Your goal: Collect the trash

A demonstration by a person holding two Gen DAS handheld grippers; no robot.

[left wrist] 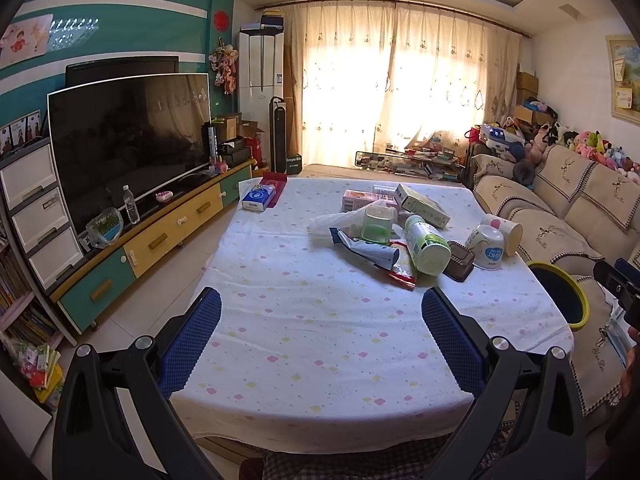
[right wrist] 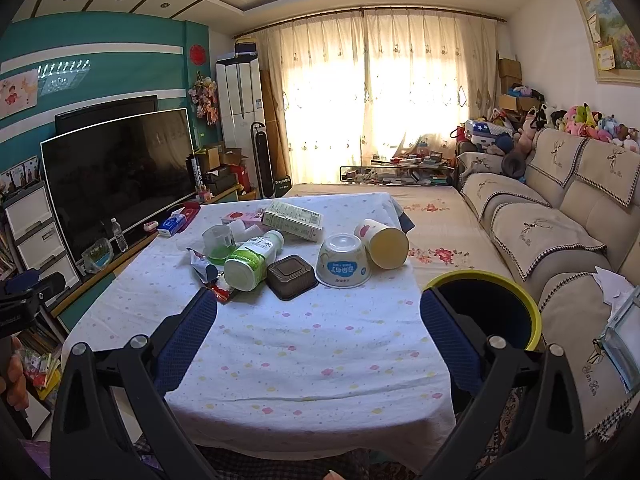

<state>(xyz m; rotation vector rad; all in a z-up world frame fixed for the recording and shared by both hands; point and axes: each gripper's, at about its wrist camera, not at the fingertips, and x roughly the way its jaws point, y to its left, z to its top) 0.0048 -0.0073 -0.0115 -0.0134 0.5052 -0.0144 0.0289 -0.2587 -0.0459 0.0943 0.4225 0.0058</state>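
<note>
Living room. Teal wall (left wrist: 120,28) with white stripes on the left; large dark TV (left wrist: 132,140) on a low yellow-and-teal cabinet (left wrist: 160,240). White plastic drawer unit (left wrist: 36,216) beside it. Tall white air conditioner (left wrist: 261,76) in the far corner. Cream curtains (left wrist: 400,80) drawn across a wide window, strong daylight glowing through. Beige sofa (right wrist: 560,208) along the right wall, plush toys (right wrist: 588,122) lined on its back. Pale tiled floor (left wrist: 168,276). Framed picture (right wrist: 608,32) high on the white wall
</note>
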